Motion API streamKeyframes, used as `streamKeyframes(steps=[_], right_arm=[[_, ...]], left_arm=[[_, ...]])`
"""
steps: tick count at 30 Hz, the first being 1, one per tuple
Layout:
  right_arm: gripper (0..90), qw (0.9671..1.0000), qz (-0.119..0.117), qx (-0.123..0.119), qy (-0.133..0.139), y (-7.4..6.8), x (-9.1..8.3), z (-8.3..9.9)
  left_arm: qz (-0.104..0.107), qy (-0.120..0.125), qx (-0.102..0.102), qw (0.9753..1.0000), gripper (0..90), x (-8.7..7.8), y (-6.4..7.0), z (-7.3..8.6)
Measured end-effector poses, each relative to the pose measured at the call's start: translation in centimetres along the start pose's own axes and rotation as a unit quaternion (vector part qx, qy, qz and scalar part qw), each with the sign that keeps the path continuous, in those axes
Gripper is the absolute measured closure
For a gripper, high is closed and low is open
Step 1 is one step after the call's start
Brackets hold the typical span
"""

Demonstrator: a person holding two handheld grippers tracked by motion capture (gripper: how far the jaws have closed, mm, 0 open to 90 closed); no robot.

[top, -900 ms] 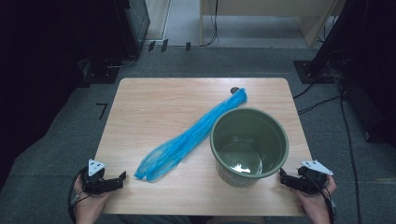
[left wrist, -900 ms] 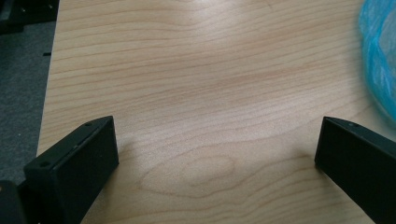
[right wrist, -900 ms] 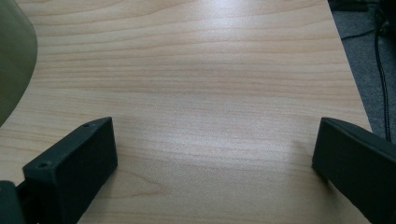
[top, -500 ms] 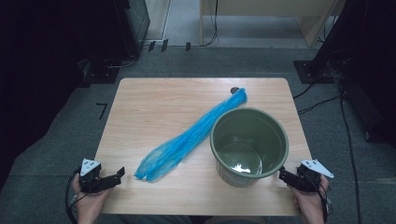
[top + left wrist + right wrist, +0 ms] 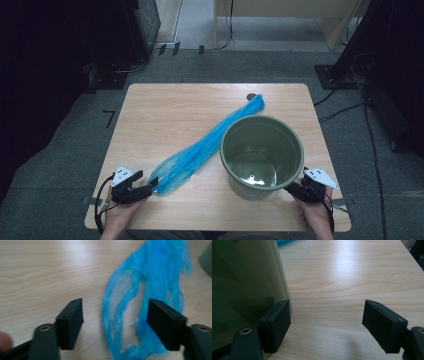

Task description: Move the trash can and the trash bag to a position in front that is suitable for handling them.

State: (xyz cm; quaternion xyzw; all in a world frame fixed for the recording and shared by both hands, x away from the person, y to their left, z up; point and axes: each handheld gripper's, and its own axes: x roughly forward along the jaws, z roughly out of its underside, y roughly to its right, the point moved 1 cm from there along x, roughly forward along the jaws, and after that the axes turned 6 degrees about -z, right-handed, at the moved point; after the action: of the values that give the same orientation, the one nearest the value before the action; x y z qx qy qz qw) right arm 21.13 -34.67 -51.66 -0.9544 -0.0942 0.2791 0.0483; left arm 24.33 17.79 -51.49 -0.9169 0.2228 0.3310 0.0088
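A long, crumpled blue plastic bag (image 5: 210, 142) lies diagonally across the wooden table (image 5: 170, 115), from the far middle to the near left. Its near end (image 5: 130, 315) rests on the wood between the jaws of my left gripper (image 5: 115, 306), which stands open at the table's front left (image 5: 149, 187). A round olive-green bucket (image 5: 262, 155) stands upright on the near right, touching the bag's side. My right gripper (image 5: 292, 189) is open low beside the bucket's base. Its left jaw is next to the bucket wall (image 5: 244, 290), with bare wood between the jaws (image 5: 327, 305).
A small dark round object (image 5: 251, 96) sits by the bag's far end. Bare wood stretches over the table's far left and right of the bucket (image 5: 352, 275). Dark equipment and cables stand on the grey floor (image 5: 200, 65) around the table.
My left gripper has moved right along the front edge until its jaws straddle the bag's near end. My right gripper has shifted left, closer to the bucket's base.
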Motion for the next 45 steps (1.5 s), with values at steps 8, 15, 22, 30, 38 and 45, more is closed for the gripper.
streamKeyframes(steps=[8, 15, 22, 30, 38, 45], right_arm=[[23.9, 0.9998, -0.007, -0.015, -0.011, -1.1, 0.4, 0.3], [24.8, 0.9991, -0.023, -0.031, -0.017, -3.0, 0.8, 0.4], [24.8, 0.9979, -0.038, -0.048, -0.022, -4.3, 1.3, 0.4], [24.9, 0.9963, -0.053, -0.063, -0.026, -6.1, 2.2, 0.2], [23.0, 0.9968, -0.05, -0.058, -0.022, -6.1, 2.3, -0.3], [39.6, 0.9997, 0.012, -0.012, 0.018, -5.0, 2.6, -2.9]], left_arm=[[-0.012, -0.036, 0.064, 0.9973, 63.5, 0.5, 1.3, 0.5], [-0.072, -0.037, 0.035, 0.9961, 69.0, -1.0, -1.8, 0.9], [-0.118, -0.034, -0.01, 0.9923, 70.1, -3.1, -5.1, 1.9], [-0.114, 0.034, -0.052, 0.9916, 40.2, -4.7, -5.8, 1.3], [-0.074, 0.107, -0.059, 0.9897, 32.3, -4.9, -2.7, -1.9], [-0.017, 0.096, -0.032, 0.9947, 36.8, 0.3, 4.2, -4.8]])
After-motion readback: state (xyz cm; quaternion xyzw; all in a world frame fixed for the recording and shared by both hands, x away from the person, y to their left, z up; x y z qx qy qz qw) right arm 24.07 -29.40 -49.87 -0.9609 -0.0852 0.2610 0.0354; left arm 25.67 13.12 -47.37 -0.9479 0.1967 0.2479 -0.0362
